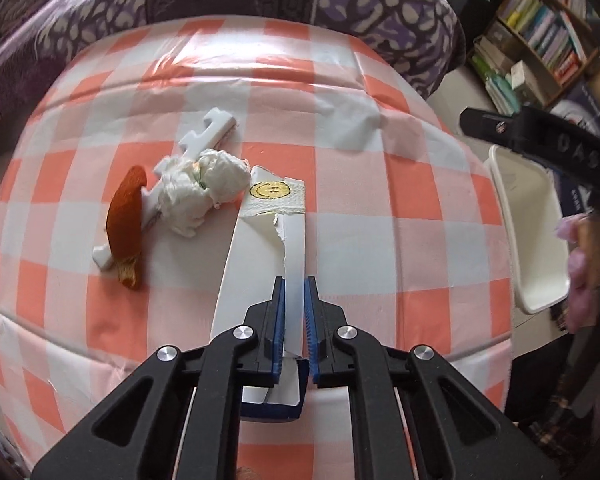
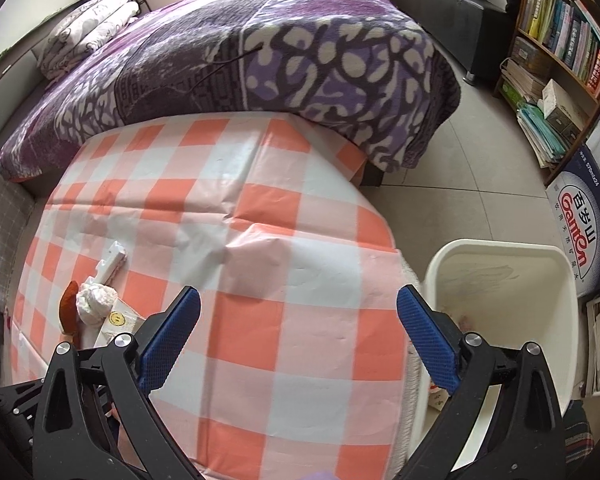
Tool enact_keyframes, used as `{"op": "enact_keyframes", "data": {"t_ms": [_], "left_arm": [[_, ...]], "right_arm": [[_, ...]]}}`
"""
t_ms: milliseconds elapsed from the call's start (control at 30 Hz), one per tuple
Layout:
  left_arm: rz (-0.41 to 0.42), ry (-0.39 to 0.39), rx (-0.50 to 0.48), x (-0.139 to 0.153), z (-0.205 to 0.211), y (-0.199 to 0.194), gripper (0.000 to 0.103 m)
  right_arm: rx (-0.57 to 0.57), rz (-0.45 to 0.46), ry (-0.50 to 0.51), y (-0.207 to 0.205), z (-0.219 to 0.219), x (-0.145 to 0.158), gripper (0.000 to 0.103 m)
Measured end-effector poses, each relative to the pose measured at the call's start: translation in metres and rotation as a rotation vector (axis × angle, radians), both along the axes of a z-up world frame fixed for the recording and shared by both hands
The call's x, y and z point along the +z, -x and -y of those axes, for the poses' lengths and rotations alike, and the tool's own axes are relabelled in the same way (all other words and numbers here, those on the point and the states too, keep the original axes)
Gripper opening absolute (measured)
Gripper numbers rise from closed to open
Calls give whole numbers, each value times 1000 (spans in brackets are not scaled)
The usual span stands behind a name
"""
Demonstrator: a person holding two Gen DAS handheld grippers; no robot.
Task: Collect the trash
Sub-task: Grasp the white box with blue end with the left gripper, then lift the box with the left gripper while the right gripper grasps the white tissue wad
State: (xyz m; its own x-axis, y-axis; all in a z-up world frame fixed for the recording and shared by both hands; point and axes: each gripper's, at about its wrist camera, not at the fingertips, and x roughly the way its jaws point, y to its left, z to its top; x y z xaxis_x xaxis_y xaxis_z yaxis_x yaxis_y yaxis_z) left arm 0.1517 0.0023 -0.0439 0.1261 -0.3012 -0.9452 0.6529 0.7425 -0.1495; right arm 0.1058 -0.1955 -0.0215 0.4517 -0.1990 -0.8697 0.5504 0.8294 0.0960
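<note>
Left gripper (image 1: 295, 312) pinches the torn white card (image 1: 260, 264) on the checked tablecloth (image 1: 380, 220).
Right gripper (image 2: 298, 332) hangs spread wide over bare cloth, beside the white bin (image 2: 512, 304) at the table edge; the bin's contents are hard to make out. Crumpled tissue (image 1: 204, 192), orange peel (image 1: 126, 208) and a notched white strip (image 1: 204, 132) lie clustered, partly overlapping.

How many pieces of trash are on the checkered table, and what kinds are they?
Torn white box with smiley sticker, held in the left tool: 1
Crumpled tissue: 1
White notched foam strip: 1
Orange peel: 1
Total: 4
</note>
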Motion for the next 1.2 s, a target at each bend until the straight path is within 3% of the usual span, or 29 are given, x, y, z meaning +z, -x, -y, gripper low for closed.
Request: {"op": "enact_keyframes", "data": {"t_ms": [100,167,300,467,500,533,600,733,867,1067,1200], "left_arm": [[15,-37,28,-4,-5,-5,27],[32,-55,30,-7,-5,-6,56],[79,-100,27,-10,6,-7,63],[73,-187,36,-29,14,-12,63],[61,-175,40,-31,13,-13,61],[51,-156,35,-30,14,-13,49],[27,-143,43,-27,13,-14,44],[-19,-60,66,-15,2,-13,43],[-2,74,103,27,-20,-14,42],[114,257,289,97,-78,-28,42],[144,338,426,116,-113,-40,42]], "right_arm": [[20,-11,2,-5,-9,-4,95],[31,-16,13,-6,-13,-5,95],[22,-19,18,-6,-11,-6,95],[7,-19,2,-4,-5,-6,95],[6,-18,-1,-3,-4,-6,95],[5,-17,-3,-3,-4,-6,95],[4,-15,-6,-4,-4,-6,95],[6,-16,-17,-5,-6,-8,95],[16,-13,-20,-7,-13,-8,95],[53,-10,-44,-15,-30,-13,95],[203,27,-68,-31,-65,-13,95]]}}
